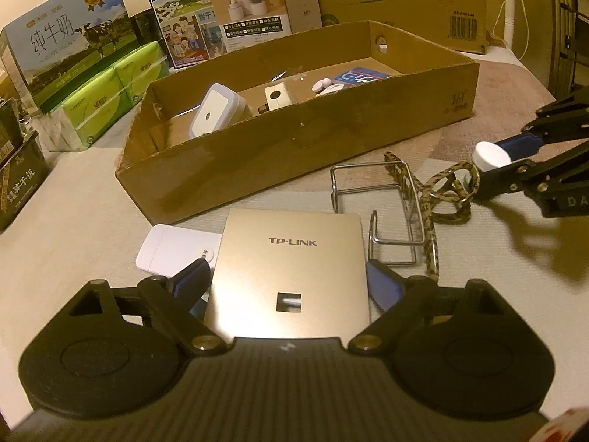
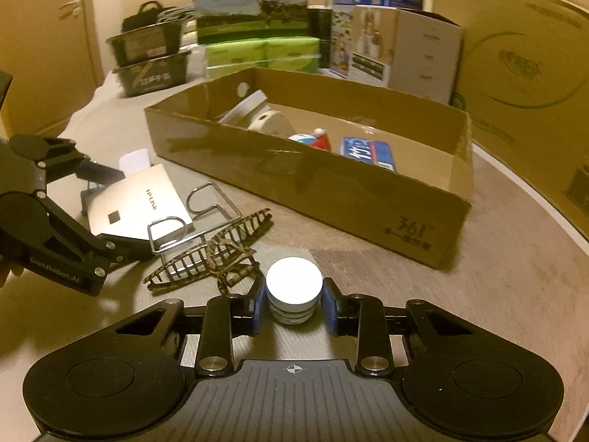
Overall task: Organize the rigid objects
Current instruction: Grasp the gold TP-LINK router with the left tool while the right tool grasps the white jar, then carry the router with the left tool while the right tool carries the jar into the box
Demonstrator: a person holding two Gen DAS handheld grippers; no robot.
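I have the right gripper (image 2: pixel 293 307) clamped on the small white-lidded jar (image 2: pixel 293 285), on the table at six o'clock from the cardboard box (image 2: pixel 331 199). My left gripper (image 1: pixel 285 283) straddles the TP-LINK panel (image 1: pixel 291 272), jaws wide. Next, I judge: lift the jar over the near wall.

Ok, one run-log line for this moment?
right tool: shut on white-lidded jar | left tool: open astride TP-LINK panel | cardboard box: partly filled
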